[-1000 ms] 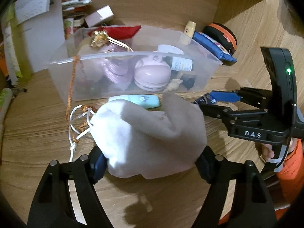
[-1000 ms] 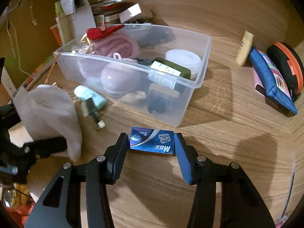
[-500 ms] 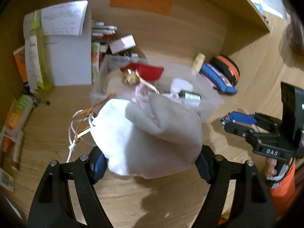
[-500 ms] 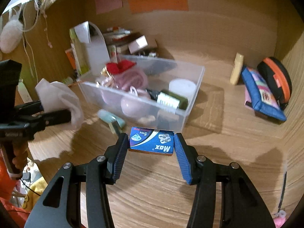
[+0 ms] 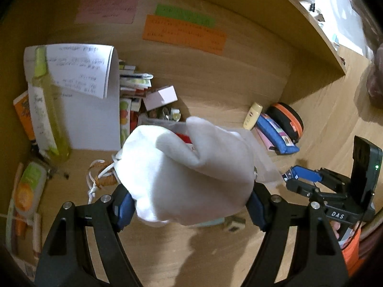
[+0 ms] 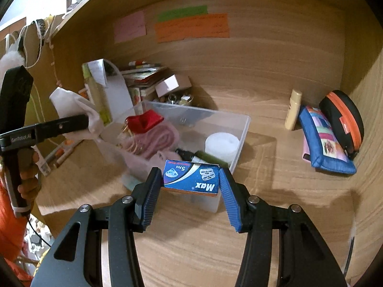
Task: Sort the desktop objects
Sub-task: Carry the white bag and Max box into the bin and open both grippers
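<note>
My left gripper (image 5: 189,205) is shut on a white drawstring pouch (image 5: 189,174), which hangs in the air and hides most of the clear plastic bin behind it. In the right wrist view the same pouch (image 6: 71,110) sits in the left gripper (image 6: 82,122) at the bin's left end. My right gripper (image 6: 190,181) is shut on a small blue razor-blade box (image 6: 191,179), lifted above the near wall of the clear bin (image 6: 239,141). The bin holds a red pouch (image 6: 146,122), pink cord, a white jar (image 6: 222,143) and a dark bottle.
On the wooden desk, a cream tube (image 6: 293,113), a blue pencil case (image 6: 323,141) and a black-and-orange case (image 6: 344,123) lie at the right. A yellow-green bottle (image 5: 45,110), papers and books crowd the back left. A mint item (image 6: 130,181) lies before the bin.
Both grippers have risen off the desk with their loads. The views now tilt up and take in the back wall's coloured notes. The pouch has moved toward the bin.
</note>
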A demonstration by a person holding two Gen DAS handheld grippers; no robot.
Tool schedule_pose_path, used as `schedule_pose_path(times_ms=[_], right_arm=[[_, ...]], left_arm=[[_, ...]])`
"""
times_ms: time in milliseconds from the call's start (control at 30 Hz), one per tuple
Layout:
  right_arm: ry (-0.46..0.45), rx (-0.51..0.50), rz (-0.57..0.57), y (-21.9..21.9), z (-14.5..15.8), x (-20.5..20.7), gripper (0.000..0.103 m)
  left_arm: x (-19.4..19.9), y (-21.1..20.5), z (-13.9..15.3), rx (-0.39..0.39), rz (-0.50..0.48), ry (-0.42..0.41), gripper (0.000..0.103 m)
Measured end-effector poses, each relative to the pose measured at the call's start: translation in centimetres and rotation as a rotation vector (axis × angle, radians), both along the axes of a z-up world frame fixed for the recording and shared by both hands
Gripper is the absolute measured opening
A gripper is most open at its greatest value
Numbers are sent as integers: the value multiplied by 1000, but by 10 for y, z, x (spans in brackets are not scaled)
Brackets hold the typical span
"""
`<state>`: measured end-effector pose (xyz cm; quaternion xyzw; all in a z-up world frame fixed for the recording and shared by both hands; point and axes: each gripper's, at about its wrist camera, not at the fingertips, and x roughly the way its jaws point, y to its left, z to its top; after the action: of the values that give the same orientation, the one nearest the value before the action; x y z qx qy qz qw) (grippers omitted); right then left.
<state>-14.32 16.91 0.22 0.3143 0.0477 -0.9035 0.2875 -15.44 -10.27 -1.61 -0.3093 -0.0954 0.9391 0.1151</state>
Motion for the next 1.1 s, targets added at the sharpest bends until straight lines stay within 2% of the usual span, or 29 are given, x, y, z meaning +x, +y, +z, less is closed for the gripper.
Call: schedule_pose_path(times_ms=[433,833,1000,1100], right_arm=[[-44,41,-6,-24,-18,-45,46],[-53,50,26,-36,-35,-57,47],[-30,51,27,-36,-36,-55,47],[-27,51,24,-36,-35,-54,47]], left_arm=[[-47,22,-27,-3,-61,-78,77],[-81,36,-47,-21,-87,-94,78],[-82,48,-54,-96,-98,-67,78],[-78,55,-56,-157,-96,-52,81]])
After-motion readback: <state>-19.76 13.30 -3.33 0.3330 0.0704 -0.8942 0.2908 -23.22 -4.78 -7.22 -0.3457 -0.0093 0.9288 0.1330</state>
